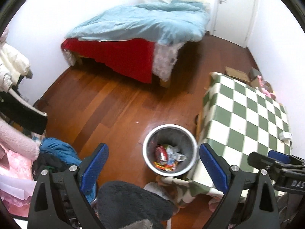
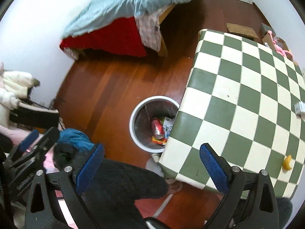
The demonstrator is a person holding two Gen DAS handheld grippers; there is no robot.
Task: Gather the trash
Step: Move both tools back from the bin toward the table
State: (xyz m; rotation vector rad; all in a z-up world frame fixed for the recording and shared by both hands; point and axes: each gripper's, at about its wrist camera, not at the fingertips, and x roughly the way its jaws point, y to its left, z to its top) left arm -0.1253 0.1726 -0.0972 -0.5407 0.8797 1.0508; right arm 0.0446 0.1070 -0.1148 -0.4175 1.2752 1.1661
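Observation:
A round metal bin (image 1: 150, 135) (image 2: 133, 114) stands on the wood floor beside the checkered table (image 1: 247, 110) (image 2: 247, 85). Inside lie a red can (image 1: 161, 153) (image 2: 157, 126), crumpled wrappers (image 1: 175, 151) and a carton (image 2: 168, 126). My left gripper (image 1: 153, 165) hangs open above the bin with nothing between its blue pads. My right gripper (image 2: 152, 166) is also open and empty, over the table's near corner; it shows in the left wrist view (image 1: 270, 158). A yellow peel scrap (image 2: 287, 163) and a small white packet (image 2: 300, 107) (image 1: 286, 135) lie on the table.
A bed (image 1: 137, 30) with a light blue quilt stands at the back. Clothes (image 1: 57, 150) pile up at the left. Cardboard boxes (image 1: 237, 73) sit on the floor behind the table. A person's dark-clad leg (image 2: 124, 181) is below the grippers.

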